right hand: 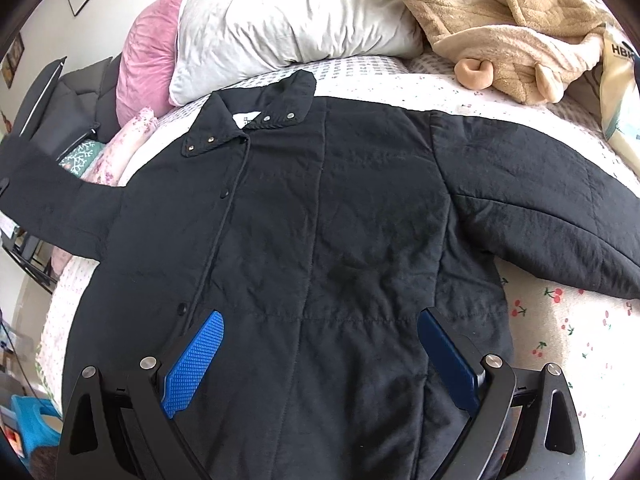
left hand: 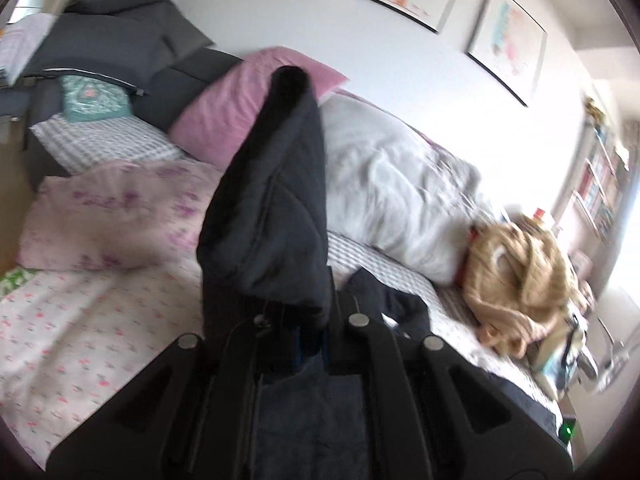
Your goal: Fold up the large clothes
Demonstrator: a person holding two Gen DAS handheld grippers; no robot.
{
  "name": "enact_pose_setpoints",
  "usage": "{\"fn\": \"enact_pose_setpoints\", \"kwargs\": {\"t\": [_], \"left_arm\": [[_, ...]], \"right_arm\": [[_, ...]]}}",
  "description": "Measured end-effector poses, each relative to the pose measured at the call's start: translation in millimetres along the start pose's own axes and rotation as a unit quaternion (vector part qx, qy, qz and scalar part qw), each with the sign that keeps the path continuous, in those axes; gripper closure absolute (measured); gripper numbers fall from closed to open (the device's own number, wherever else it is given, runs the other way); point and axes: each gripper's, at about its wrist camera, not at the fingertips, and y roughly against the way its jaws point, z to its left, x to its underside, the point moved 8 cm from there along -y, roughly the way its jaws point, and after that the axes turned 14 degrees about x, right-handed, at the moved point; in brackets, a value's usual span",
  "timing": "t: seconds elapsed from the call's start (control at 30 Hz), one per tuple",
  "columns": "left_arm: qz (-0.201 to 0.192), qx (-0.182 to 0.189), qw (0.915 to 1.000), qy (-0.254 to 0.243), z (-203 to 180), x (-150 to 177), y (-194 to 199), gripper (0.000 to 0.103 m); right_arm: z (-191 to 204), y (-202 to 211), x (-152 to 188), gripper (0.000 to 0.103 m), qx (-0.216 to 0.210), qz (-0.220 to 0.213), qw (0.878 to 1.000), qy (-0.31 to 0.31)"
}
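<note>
A black quilted jacket (right hand: 320,220) lies spread flat on the bed, collar toward the pillows, one sleeve (right hand: 560,208) stretched out to the right. My right gripper (right hand: 320,344) is open and empty, hovering just above the jacket's lower body, blue pads (right hand: 196,360) wide apart. My left gripper (left hand: 308,344) is shut on the jacket's other sleeve (left hand: 272,200), which stands lifted up in front of the left wrist camera and hides its fingertips. That raised sleeve shows at the left edge of the right wrist view (right hand: 44,196).
The bed has a cherry-print sheet (right hand: 560,328). A white pillow (right hand: 288,20), a pink pillow (left hand: 240,108) and a floral pillow (left hand: 112,216) lie at the head. A tan fleece blanket (right hand: 512,28) is heaped at the far right. Dark cushions (left hand: 108,48) are stacked far left.
</note>
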Motion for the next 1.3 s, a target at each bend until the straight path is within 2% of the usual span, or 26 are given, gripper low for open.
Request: {"fn": "enact_pose_setpoints", "kwargs": {"t": [0.17, 0.3, 0.33, 0.4, 0.47, 0.6, 0.67, 0.73, 0.77, 0.8, 0.83, 0.9, 0.97, 1.07, 1.1, 1.13, 1.17, 1.2, 1.23, 1.3], "left_arm": [[0.069, 0.041, 0.9963, -0.030, -50, 59, -45, 0.095], [0.141, 0.048, 0.9874, -0.052, -76, 123, -83, 0.093], [0.156, 0.052, 0.9846, -0.058, -83, 136, -89, 0.089], [0.207, 0.044, 0.9743, -0.077, -88, 171, -105, 0.072], [0.257, 0.027, 0.9614, -0.094, -86, 195, -109, 0.040], [0.302, 0.000, 0.9459, -0.120, -77, 206, -97, 0.033], [0.312, -0.017, 0.9435, -0.111, -65, 199, -84, 0.025], [0.311, -0.025, 0.9447, -0.100, -50, 190, -72, 0.019], [0.301, -0.026, 0.9485, -0.097, -43, 182, -67, 0.019], [0.277, -0.031, 0.9561, -0.089, -29, 173, -61, 0.019], [0.265, -0.033, 0.9602, -0.081, -22, 170, -62, 0.019], [0.253, -0.038, 0.9650, -0.059, 1, 164, -63, 0.019], [0.241, -0.040, 0.9691, -0.034, 20, 158, -68, 0.019], [0.219, -0.034, 0.9751, -0.005, 31, 155, -76, 0.020], [0.216, -0.036, 0.9757, 0.000, 33, 157, -81, 0.020], [0.214, -0.038, 0.9760, 0.006, 36, 159, -85, 0.020], [0.216, -0.036, 0.9756, 0.010, 35, 161, -90, 0.020], [0.219, -0.034, 0.9750, 0.018, 35, 164, -95, 0.020], [0.220, -0.030, 0.9748, 0.024, 35, 166, -99, 0.020], [0.223, -0.024, 0.9739, 0.031, 33, 172, -108, 0.020]], "right_arm": [[9, -3, 0, 0.004, -0.008, 0.005, 1.000, 0.003], [12, -7, 0, 0.004, -0.013, 0.009, 1.000, 0.001], [13, -8, 0, 0.004, -0.013, 0.010, 1.000, 0.000], [13, -10, 1, 0.004, -0.014, 0.011, 1.000, -0.004], [12, -14, 1, 0.004, -0.012, 0.016, 1.000, -0.007], [10, -18, 3, 0.004, -0.024, 0.022, 0.999, -0.017], [13, -18, 5, 0.005, -0.040, 0.033, 0.998, -0.024], [22, -19, 9, 0.005, -0.075, 0.044, 0.996, -0.034], [28, -21, 10, 0.005, -0.095, 0.050, 0.993, -0.041], [35, -24, 11, 0.008, -0.112, 0.061, 0.991, -0.048], [44, -29, 12, 0.014, -0.127, 0.074, 0.988, -0.050], [62, -40, 8, 0.020, -0.138, 0.084, 0.986, -0.044], [81, -53, -2, 0.022, -0.138, 0.076, 0.987, -0.035], [103, -82, -10, 0.029, -0.134, 0.085, 0.986, -0.046], [109, -92, -10, 0.043, -0.134, 0.089, 0.986, -0.052], [116, -100, -11, 0.071, -0.139, 0.094, 0.984, -0.059], [123, -105, -11, 0.084, -0.151, 0.101, 0.982, -0.062], [129, -107, -12, 0.090, -0.156, 0.105, 0.980, -0.060], [133, -102, -16, 0.091, -0.153, 0.093, 0.982, -0.056], [135, -82, -30, 0.091, -0.159, 0.037, 0.985, -0.049]]}}
